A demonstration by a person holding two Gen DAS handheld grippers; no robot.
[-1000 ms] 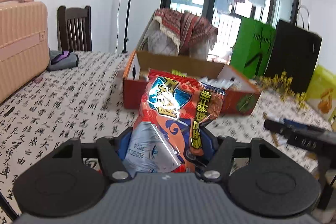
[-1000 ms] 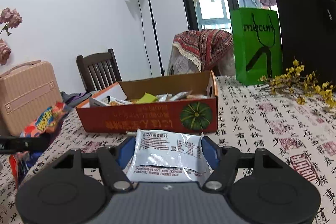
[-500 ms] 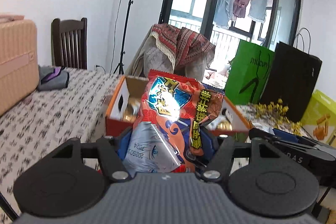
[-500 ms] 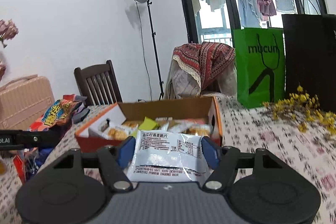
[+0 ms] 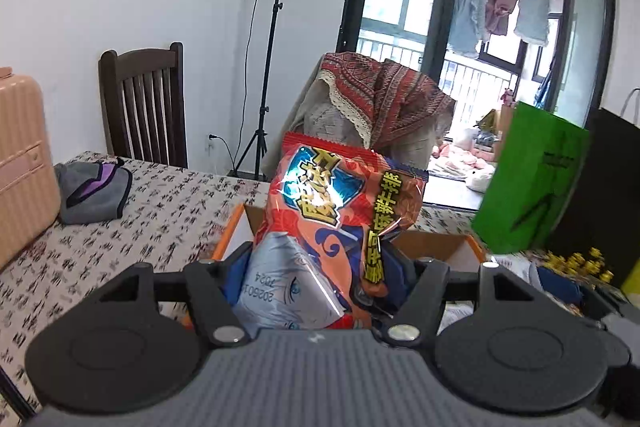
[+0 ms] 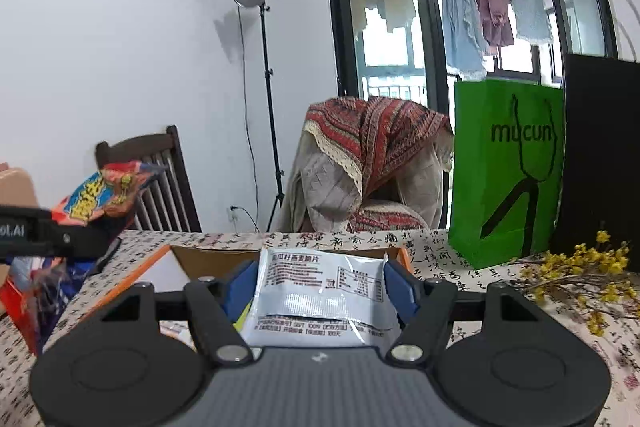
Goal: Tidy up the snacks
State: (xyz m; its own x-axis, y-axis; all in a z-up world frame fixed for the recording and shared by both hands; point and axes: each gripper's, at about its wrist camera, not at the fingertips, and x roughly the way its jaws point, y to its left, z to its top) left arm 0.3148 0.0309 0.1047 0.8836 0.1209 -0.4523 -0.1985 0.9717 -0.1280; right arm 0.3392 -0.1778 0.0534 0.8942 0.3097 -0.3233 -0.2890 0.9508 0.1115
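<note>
both tools have come up over the cardboard box (image 6: pixel 192 259), whose front wall has dropped from view. left tool (image 5: pixel 316 279) stays clamped on the red snack bag (image 5: pixel 340 227); right tool (image 6: pixel 320 291) stays clamped on the white packet (image 6: pixel 320 295), both above the box on the counter (image 5: pixel 160 211).

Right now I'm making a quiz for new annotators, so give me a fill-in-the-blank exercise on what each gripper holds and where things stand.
1. The left gripper is shut on a ____ snack bag.
2. The right gripper is shut on a ____ snack packet with black print.
3. Both grippers point toward an open ____ box on the table.
4. The shopping bag marked "mucun" is ____.

Missing words: red; white; cardboard; green
</note>
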